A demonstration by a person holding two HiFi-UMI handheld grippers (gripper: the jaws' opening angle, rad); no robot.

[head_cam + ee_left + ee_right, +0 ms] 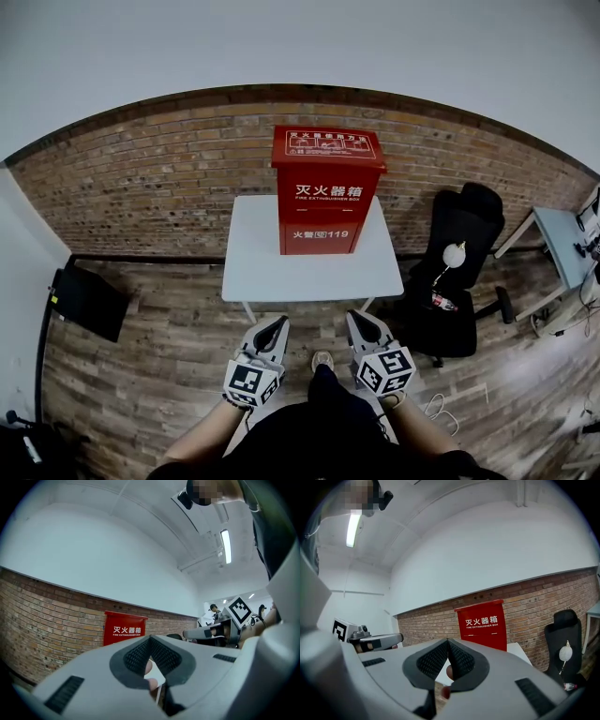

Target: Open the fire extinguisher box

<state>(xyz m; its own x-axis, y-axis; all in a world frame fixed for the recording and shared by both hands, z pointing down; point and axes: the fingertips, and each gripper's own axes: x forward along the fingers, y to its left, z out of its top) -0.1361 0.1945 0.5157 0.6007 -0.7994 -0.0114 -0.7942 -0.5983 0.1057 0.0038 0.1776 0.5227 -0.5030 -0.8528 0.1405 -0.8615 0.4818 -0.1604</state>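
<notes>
A red fire extinguisher box [327, 192] with white lettering stands upright on a small white table [258, 267] against the brick wall, its lid down. It also shows ahead in the left gripper view as the red box [124, 628] and in the right gripper view as the red box [482, 625]. My left gripper [278, 324] and right gripper [355, 319] hover side by side just short of the table's near edge, both shut with nothing between the jaws. From the left gripper [150, 639] and the right gripper [447, 641] the jaw tips meet.
A black office chair [457, 272] with a white object and a bottle on it stands right of the table. A desk [565, 246] is at the far right. A black case [87, 300] lies on the wooden floor at the left.
</notes>
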